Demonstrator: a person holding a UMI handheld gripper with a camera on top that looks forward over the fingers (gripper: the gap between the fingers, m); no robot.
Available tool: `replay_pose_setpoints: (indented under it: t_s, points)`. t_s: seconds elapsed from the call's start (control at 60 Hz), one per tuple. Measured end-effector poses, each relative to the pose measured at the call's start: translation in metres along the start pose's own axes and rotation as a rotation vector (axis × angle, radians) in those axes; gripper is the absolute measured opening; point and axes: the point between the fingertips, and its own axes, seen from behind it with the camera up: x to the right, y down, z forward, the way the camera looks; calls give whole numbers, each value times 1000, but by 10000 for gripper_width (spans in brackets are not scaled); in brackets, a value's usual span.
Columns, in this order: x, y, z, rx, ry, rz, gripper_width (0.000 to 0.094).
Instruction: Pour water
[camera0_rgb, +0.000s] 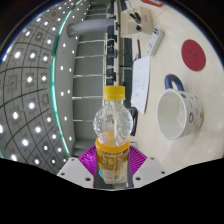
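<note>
The gripper (112, 170) clamps both pink-padded fingers (88, 157) on the lower half of 1 clear plastic bottle (113, 135) with a yellow cap (115, 94), held upright, a white mug (178, 112) just beside it on the table (205, 75).

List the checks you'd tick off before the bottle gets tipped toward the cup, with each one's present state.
1. Bottle held: it sits between the pink pads of the gripper, which appear to press on both sides. Ok.
2. Yellow cap off: it is on the neck. Not ok.
3. Bottle has liquid: yellowish liquid in the lower part. Ok.
4. White cup ready: it stands to the right of the bottle, mouth open, on the table. Ok.
5. Cup empty enough: its inside is dark. Cannot tell.
6. Bottle mouth over cup: the bottle is apart from it, upright. Not ok.
</note>
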Motion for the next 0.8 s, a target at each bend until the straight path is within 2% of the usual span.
replay_pose_setpoints:
  t_s: [0.067,0.083,0.1,0.233,0.4,0.467,0.567,0.8]
  points:
    - [-17,-17,-5,13,38,-226,388]
    - [-21,-21,-26,17,44,-282,390]
    - [-21,-33,-11,29,55,-342,390]
    - [-44,-100,-31,129,143,-767,391]
    - [-15,-189,-56,223,367,-1207,388]
    - [11,-214,-65,223,467,-1339,389]
    - [51,-239,-73,201,554,-1445,388]
    - [123,-252,-84,124,626,-1471,390]
